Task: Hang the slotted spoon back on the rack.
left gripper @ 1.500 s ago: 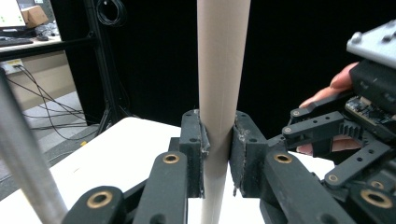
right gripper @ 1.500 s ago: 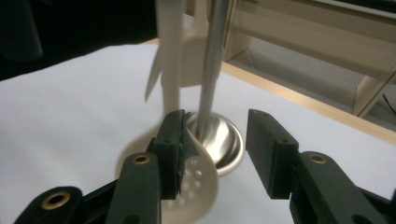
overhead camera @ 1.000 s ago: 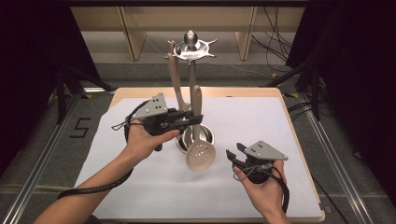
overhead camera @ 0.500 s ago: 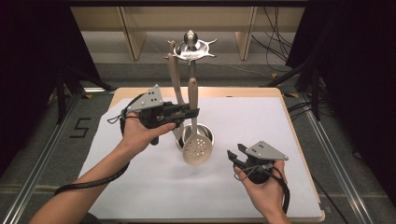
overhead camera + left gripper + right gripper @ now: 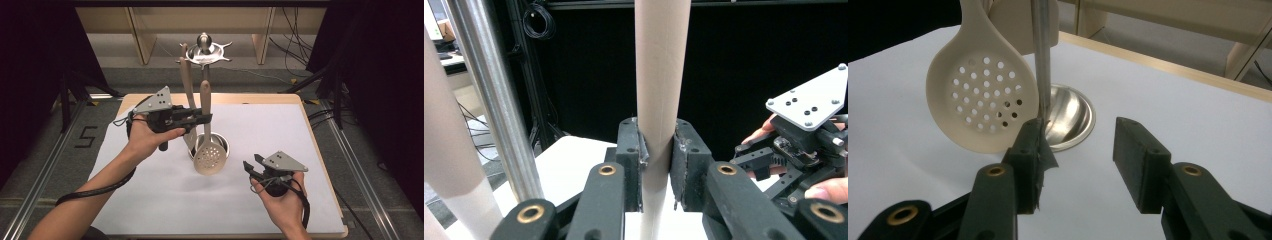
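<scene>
Skimmer (image 5: 209,156) is hanging upright just in front of the metal stand (image 5: 205,50), its handle being clamped between the jaws of the left gripper (image 5: 202,119) and its perforated head hovering over the stand's round base (image 5: 222,145). Beside the stand's pole, a second wooden utensil (image 5: 187,85) is hanging, its lower end lying hidden behind the gripper. White table (image 5: 165,200) is lying bare all round the stand. Right gripper (image 5: 251,166) is waiting near the stand, jaws apart and holding nothing.
</scene>
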### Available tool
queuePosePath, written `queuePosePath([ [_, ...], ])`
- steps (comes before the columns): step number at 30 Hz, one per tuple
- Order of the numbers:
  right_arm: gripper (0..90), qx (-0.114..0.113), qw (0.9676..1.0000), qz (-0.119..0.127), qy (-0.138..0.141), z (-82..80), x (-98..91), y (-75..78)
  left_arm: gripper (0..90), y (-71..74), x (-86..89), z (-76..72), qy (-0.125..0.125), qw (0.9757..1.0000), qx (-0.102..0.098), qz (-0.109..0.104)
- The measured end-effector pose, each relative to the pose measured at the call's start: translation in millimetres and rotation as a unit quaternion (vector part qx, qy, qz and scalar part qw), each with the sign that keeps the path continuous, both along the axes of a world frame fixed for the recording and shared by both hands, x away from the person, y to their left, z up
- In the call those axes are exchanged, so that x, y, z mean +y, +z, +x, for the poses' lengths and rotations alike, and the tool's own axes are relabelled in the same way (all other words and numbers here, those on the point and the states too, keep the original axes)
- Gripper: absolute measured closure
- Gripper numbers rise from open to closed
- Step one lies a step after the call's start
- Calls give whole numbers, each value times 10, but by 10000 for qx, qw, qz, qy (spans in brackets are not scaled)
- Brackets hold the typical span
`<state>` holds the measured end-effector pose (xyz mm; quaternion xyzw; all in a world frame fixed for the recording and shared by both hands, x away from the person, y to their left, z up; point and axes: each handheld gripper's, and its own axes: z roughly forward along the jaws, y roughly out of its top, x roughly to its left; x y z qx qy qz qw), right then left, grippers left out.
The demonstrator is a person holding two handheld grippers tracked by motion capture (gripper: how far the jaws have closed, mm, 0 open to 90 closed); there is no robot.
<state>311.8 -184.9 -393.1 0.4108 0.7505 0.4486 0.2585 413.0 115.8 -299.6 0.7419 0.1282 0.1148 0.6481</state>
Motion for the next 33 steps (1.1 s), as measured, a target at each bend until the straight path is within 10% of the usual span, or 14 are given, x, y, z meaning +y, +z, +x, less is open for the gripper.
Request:
queuePosePath([
  [33, 569, 100, 9999, -17, -34, -9, -9, -9, 759, 209, 78, 198, -536, 9986, -33, -40],
])
